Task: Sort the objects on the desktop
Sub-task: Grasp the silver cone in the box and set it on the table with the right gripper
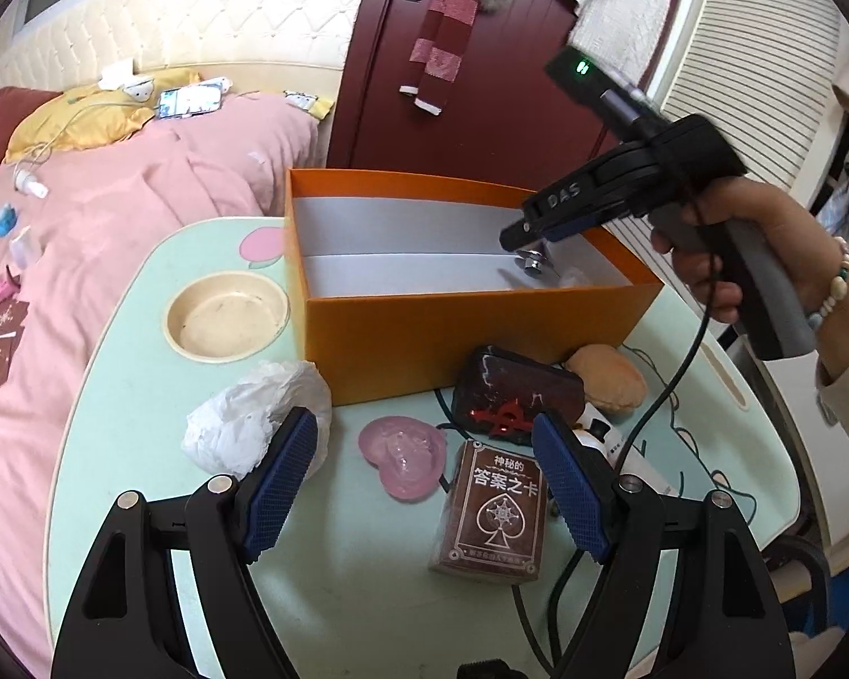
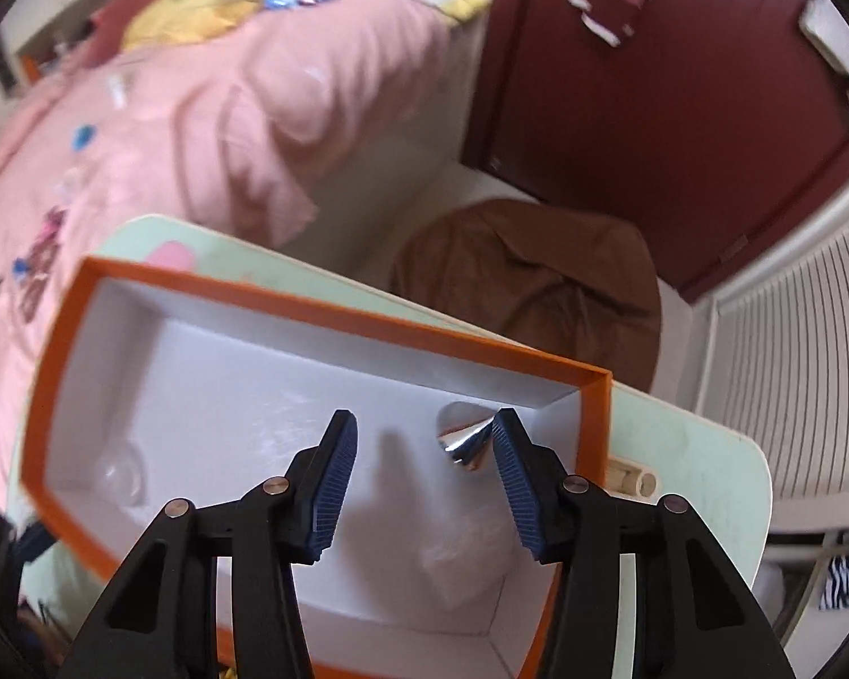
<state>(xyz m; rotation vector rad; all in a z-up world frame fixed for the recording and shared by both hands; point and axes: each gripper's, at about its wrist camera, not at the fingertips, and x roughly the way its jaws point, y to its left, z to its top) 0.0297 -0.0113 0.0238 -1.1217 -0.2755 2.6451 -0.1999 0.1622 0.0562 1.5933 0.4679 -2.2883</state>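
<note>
The right gripper (image 2: 424,447) was spread wide over the orange box (image 1: 458,334); a silver cone (image 2: 463,437) touched one pad. The left gripper (image 1: 424,486) was held wide near the worktop's (image 1: 124,396) near edge.

Your left wrist camera sits low at the near edge of the pale green table (image 1: 119,396), facing far toward the open orange cardboard box (image 1: 470,334). Your right wrist camera hovers close above, looking down into that box (image 2: 322,314). Both views share it.
</note>
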